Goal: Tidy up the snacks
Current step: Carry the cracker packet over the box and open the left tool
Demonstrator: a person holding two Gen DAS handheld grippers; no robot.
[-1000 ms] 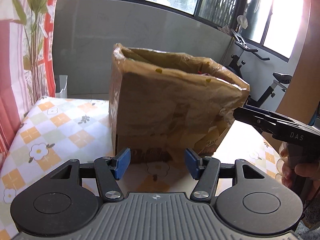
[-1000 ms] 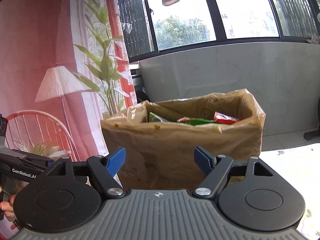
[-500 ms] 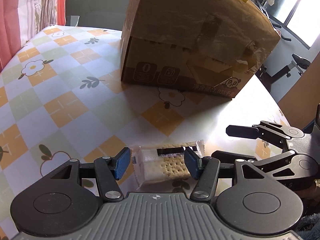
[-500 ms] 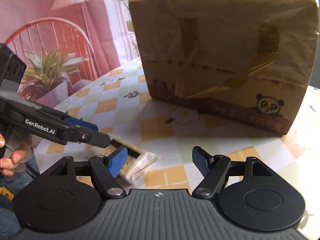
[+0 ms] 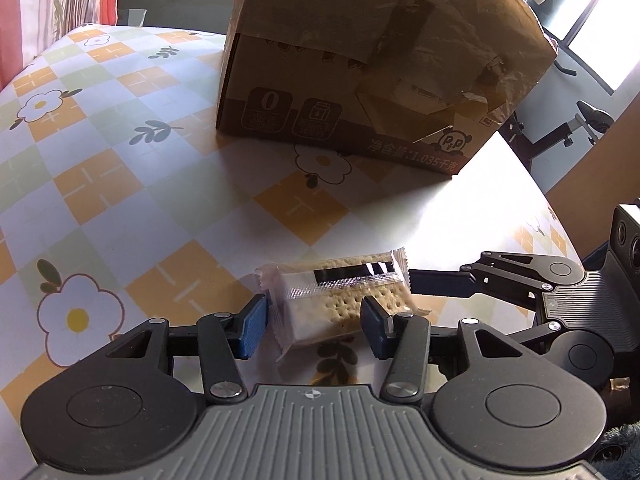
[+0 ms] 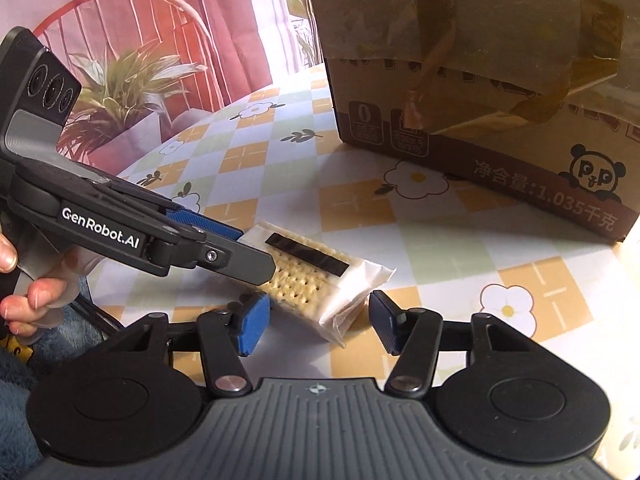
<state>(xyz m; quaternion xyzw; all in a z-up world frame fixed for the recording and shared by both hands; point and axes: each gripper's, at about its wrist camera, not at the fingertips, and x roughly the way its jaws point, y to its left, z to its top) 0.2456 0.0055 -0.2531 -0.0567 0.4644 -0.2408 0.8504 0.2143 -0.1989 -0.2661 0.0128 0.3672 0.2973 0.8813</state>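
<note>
Low in the frame, the left gripper [image 5: 314, 326] reaches level over the table [image 5: 120, 184], fingers spread around the cracker packet [image 5: 340, 300]. The right gripper [image 6: 316, 322] likewise straddles it, spread. The cardboard box [image 5: 360, 64] stands behind, upper centre.

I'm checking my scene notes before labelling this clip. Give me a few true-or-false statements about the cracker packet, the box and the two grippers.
1. The cracker packet lies on the tablecloth, in front of the cardboard box. True.
2. The left gripper is clamped shut on the packet. False: its jaws are open, one on each side of the packet.
3. The right gripper is open, with the packet's end between its fingers. True.
4. The packet is opaque foil. False: the wrapper is clear and the crackers show through.
5. The box lies on its side. False: it stands upright on the cloth.
</note>
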